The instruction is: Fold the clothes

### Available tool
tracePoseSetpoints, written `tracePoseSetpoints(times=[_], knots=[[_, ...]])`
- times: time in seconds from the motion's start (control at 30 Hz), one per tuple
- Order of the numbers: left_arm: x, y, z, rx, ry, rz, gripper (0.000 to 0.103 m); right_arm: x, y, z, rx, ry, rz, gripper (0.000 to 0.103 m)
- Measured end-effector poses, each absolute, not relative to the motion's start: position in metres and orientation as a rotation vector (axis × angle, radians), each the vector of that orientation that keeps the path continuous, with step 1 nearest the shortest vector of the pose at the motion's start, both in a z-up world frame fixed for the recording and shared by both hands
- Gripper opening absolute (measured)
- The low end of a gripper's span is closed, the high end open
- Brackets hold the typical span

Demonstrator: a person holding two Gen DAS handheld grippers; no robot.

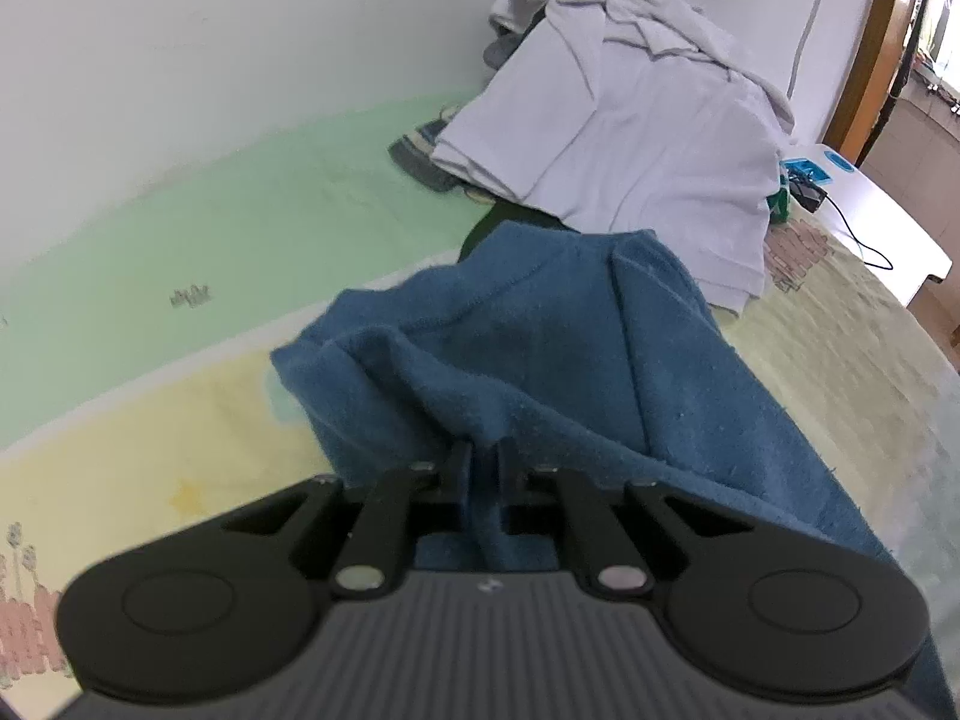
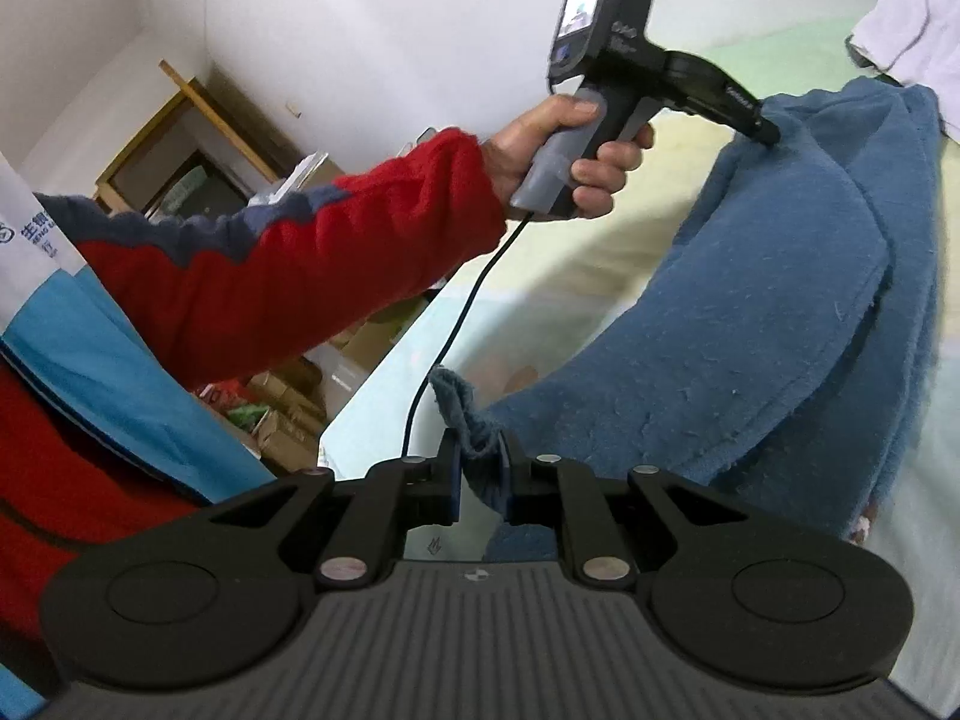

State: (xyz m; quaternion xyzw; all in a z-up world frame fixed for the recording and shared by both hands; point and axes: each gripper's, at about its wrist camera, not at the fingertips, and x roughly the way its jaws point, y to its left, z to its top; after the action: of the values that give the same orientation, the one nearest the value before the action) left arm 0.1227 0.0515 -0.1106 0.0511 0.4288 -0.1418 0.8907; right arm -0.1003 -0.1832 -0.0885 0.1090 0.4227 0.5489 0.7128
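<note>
Left gripper [image 1: 483, 468]: black, 2-fingered, closed tight on a pinched fold of the blue fleece garment [image 1: 540, 360]; cloth squeezed between the pads and trailing back toward the gripper's body.
Right gripper [image 2: 480, 468]: black, 2-fingered, jaws narrow and clamped on a loose corner of the same blue fleece garment [image 2: 750, 330]; corner tip poking up just above the fingers.
Blue fleece garment: bunched and draped between the 2 grippers, lifted at both pinch points, the rest resting on the pale green and yellow printed bedsheet [image 1: 180, 252]; seam and folded edges visible across its top.
Left gripper from the right wrist view [image 2: 768, 132]: tip buried in the far upper edge of the garment, grey handle gripped by the person's left hand [image 2: 558, 150], small lit screen on its rear, black cable [image 2: 456, 324] hanging from the handle.
Person: red sleeve [image 2: 300, 258] with a dark blue patch, reaching across toward the garment.
Pile of white and pale grey clothes [image 1: 630, 120]: heaped behind the blue garment, against the white wall [image 1: 240, 30], its front hem just beyond the blue cloth's far edge.
Bedsheet: green band near the wall, yellow band closer.
Far right: white bedside cabinet [image 1: 882, 216] with a black cord across it.
Far left in the right wrist view: cardboard boxes [image 2: 288, 414] on the floor beside the bed.
</note>
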Motion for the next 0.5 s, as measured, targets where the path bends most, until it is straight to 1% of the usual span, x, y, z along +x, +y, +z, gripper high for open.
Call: tracePoseSetpoints(times=[0.2,0.4,0.5], knots=[[0.11,0.059,-0.093,0.141,0.852,-0.289,0.004,-0.103,-0.19,-0.086,0.25,0.929,1.245,0.014],[0.113,0.059,-0.116,0.185,0.908,-0.252,0.005,-0.107,-0.183,-0.1,0.222,0.989,1.267,0.014],[0.112,0.058,-0.125,0.203,0.916,-0.241,0.008,-0.109,-0.179,-0.11,0.195,1.027,1.255,0.014]])
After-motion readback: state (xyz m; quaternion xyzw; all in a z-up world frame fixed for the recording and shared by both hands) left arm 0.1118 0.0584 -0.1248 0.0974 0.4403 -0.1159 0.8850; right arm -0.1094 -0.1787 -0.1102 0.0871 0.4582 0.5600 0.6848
